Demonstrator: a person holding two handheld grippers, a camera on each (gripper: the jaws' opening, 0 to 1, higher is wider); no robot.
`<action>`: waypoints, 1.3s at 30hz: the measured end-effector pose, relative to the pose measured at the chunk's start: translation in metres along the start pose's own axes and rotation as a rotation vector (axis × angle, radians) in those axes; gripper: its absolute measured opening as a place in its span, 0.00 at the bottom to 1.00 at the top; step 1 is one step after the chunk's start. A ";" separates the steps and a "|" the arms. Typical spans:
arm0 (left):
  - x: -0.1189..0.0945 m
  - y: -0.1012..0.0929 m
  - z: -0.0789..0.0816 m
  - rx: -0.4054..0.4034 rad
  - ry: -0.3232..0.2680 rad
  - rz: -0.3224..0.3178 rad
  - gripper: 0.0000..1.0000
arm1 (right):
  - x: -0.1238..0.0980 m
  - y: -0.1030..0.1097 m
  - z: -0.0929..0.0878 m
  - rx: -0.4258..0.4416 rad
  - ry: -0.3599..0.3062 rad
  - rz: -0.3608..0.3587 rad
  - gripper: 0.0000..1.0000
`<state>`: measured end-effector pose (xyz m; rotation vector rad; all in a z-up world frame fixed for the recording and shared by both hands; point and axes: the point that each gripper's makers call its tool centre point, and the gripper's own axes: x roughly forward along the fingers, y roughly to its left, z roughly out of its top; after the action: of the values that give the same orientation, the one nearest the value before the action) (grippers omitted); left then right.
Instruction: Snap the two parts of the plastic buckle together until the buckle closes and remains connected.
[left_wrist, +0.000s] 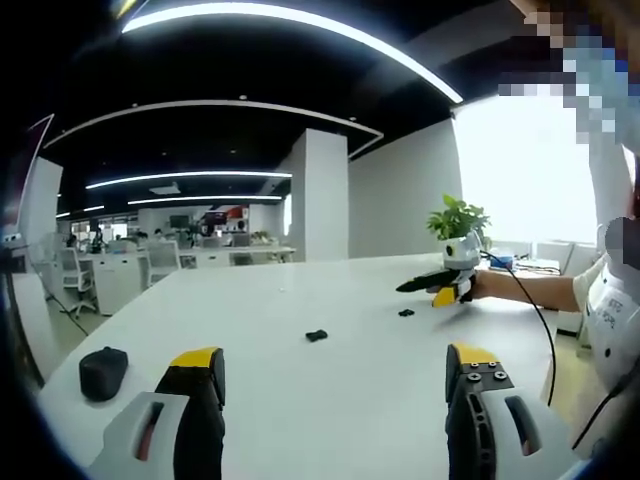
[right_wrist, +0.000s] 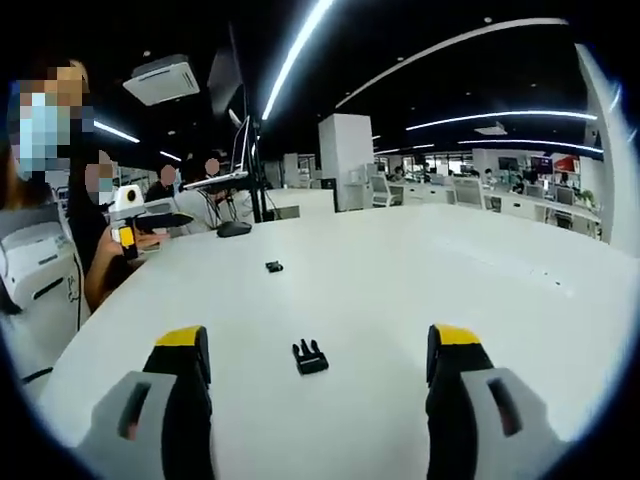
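**Two buckle halves lie apart on the table, both grippers empty**

Two small black plastic pieces are all the task has to work with, and they lie well apart on the broad white oval table, which serves as the landmark here. The left gripper hangs over the table's near edge with its yellow-tipped jaws spread wide and nothing between them. The right gripper hangs over the opposite side of the table, its jaws likewise wide apart and empty; it also shows across the table in the left gripper view.

In the right gripper view the pronged black plastic buckle half lies flat on the table, straight ahead and close, centred between the jaws. Its prongs point away from the camera, so its long axis seems to run roughly along the gripper's line of approach. The other black plastic buckle half lies further out toward the table's middle, left of centre, too small to read its orientation.

The right gripper is judged much the nearer to the pronged half, and a short forward reach with little turning should take it. A dark rounded computer mouse sits at the table's edge by the left gripper.
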<state>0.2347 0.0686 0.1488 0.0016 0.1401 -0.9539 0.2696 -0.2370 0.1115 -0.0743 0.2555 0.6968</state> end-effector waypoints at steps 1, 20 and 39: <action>0.000 0.000 0.000 0.001 0.000 0.001 0.93 | 0.001 0.001 0.000 -0.006 0.008 0.003 0.88; -0.002 0.001 -0.001 0.007 0.011 0.011 0.92 | 0.010 0.009 -0.018 -0.049 0.133 0.044 0.78; -0.001 0.003 0.002 -0.034 -0.023 0.017 0.92 | 0.011 0.016 -0.019 -0.018 0.150 0.042 0.72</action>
<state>0.2372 0.0709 0.1508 -0.0391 0.1349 -0.9346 0.2638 -0.2206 0.0905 -0.1394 0.3959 0.7359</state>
